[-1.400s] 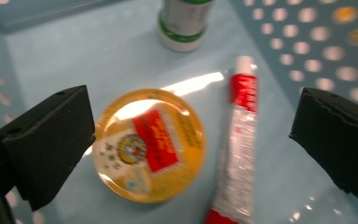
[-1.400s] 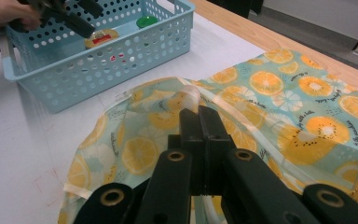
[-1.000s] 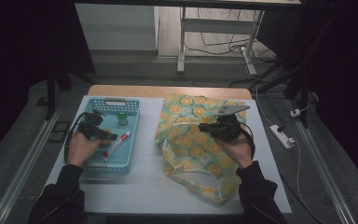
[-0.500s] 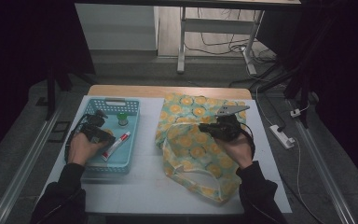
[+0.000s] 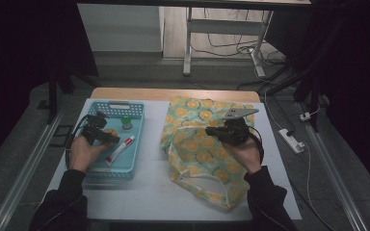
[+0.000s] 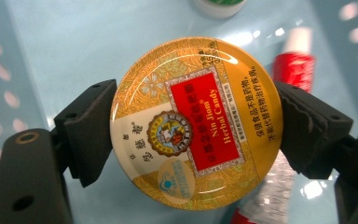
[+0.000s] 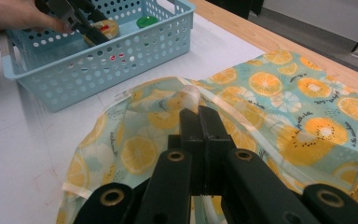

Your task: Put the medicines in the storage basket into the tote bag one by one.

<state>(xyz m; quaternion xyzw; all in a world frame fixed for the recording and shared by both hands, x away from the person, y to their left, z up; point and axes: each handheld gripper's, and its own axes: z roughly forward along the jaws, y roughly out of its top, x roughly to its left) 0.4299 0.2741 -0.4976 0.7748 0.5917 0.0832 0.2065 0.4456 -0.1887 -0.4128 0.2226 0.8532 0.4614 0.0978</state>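
The left gripper [image 6: 193,126] has just closed its jaws on the round candy tin [image 6: 196,123], edge-gripped between them inside the basket [image 5: 92,169]. The slick rim could slip. The right gripper [image 7: 200,116] pinches the bag [image 7: 279,107] shut.

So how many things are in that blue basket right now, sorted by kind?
Round candy tin, gripped by the left gripper: 1
Red and white tube: 1
Small container with a green cap: 1
Total inside the blue basket: 3
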